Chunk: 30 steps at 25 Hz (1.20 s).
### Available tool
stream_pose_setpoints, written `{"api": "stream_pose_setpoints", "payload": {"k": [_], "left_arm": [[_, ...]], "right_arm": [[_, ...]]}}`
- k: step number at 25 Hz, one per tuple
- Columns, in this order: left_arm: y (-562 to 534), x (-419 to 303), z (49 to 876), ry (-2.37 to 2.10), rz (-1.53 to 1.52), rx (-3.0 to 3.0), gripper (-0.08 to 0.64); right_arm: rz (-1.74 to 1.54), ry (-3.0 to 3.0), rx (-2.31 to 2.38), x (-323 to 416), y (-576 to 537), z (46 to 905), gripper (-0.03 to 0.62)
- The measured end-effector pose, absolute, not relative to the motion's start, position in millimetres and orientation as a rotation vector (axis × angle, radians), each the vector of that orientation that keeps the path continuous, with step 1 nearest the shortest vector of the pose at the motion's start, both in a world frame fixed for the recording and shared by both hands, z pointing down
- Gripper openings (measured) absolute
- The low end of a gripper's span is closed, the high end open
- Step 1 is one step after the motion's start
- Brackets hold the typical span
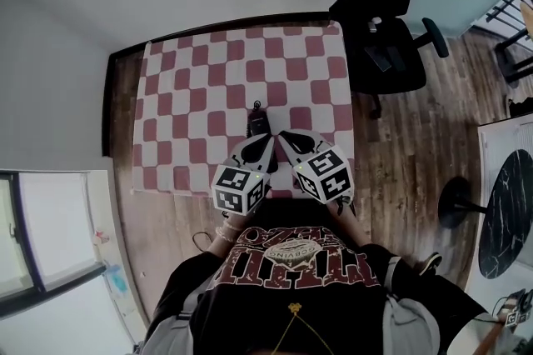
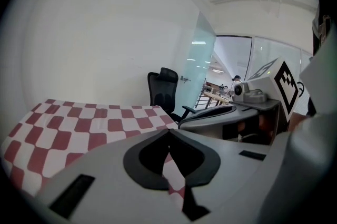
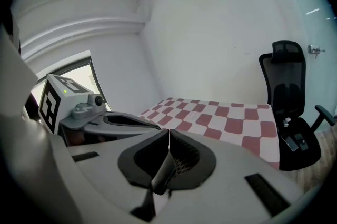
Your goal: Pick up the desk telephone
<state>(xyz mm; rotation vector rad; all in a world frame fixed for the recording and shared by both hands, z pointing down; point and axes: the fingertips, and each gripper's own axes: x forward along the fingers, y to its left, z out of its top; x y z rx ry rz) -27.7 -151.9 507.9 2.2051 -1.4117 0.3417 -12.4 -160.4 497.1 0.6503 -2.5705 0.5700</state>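
- Head view: left gripper point(image 1: 268, 140), right gripper point(image 1: 281, 136), jaws closed and empty, near what may be the desk telephone point(image 1: 258, 122).
- Approach step; jaws must open next.

In the head view the small dark thing point(image 1: 258, 122) on the checkered cloth point(image 1: 191, 95) is too small for me to name. Its near end sits right at the tips of my left gripper point(image 1: 269, 138) and right gripper point(image 1: 281, 136), so I can't tell whether they touch it. Neither gripper view shows it, since my own gray bodies block the near cloth; on the right, the black chair point(image 1: 379, 3) is cut by the top edge and the round black table point(image 1: 508, 216) by the right edge.
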Motion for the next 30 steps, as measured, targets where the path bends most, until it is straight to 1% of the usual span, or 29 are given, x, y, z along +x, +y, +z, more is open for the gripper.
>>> {"api": "stream_pose_setpoints", "payload": {"k": [14,30], "left_arm": [[-148.8,-62.5,516.7,-1.267,0.415,2.270,0.000],[-142.2,-82.2,524.2,-1.134,0.430,2.309,0.000]], "right_arm": [[0.614,-2.514,0.786,-41.0,-165.8,507.3,0.021],[0.633,-2.435,0.853,-64.7,-159.2,516.9,0.020]]}}
